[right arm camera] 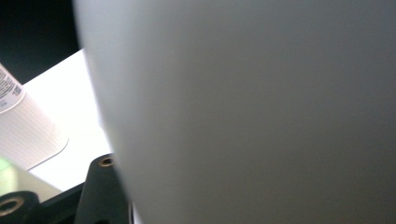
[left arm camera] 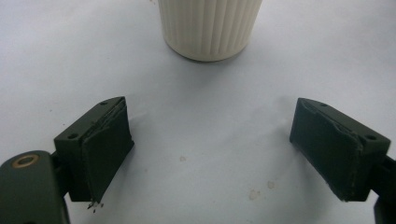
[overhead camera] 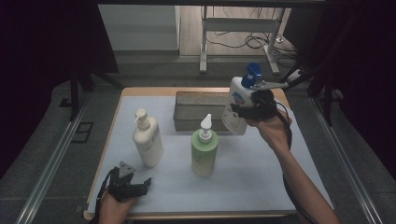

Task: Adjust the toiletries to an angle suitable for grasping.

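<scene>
Right gripper (overhead camera: 246, 112) clamped on white blue-capped bottle (overhead camera: 238, 100), held tilted beside the metal basket (overhead camera: 198, 99); left gripper (left arm camera: 233, 154) gapes idle; best kept upright, lowered slowly into basket.

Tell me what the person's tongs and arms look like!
Both tongs are black. The left tongs carry a grey three-cornered plate on top, and their two blocky fingers have flat, dark, scuffed pads and a brass-coloured screw. A black cable trails from the right tongs along the forearm. The forearms are bare, with no sleeves.
</scene>
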The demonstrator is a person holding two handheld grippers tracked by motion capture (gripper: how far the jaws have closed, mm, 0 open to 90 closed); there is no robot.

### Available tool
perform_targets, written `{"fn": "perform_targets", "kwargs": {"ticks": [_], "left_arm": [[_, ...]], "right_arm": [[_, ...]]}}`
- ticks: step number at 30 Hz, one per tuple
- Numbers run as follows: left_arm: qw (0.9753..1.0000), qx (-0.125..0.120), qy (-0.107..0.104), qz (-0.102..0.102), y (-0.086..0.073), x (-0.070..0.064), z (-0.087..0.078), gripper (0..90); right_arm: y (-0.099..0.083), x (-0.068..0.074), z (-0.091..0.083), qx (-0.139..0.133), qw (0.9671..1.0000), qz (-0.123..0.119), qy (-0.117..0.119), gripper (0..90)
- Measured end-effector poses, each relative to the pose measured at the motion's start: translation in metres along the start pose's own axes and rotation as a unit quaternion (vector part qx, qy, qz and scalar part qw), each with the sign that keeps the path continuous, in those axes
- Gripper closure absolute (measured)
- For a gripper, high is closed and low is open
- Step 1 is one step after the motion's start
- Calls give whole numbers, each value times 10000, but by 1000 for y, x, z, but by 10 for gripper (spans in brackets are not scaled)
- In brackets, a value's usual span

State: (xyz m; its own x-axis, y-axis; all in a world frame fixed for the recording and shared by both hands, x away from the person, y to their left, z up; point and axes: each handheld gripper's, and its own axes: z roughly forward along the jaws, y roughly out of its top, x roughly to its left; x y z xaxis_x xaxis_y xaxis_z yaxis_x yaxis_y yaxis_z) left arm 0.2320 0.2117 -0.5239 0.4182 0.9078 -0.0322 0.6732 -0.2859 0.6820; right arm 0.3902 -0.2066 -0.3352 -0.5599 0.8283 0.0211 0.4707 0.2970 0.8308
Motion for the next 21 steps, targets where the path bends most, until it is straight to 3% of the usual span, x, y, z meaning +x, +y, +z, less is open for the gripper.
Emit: {"fn": "perform_targets", "kwargs": {"ticks": [21], "left_arm": [[10000,1,2,4,0,0,0,121]], "right_arm": [[24,8,38,-12,9999,91,-79,408]]}}
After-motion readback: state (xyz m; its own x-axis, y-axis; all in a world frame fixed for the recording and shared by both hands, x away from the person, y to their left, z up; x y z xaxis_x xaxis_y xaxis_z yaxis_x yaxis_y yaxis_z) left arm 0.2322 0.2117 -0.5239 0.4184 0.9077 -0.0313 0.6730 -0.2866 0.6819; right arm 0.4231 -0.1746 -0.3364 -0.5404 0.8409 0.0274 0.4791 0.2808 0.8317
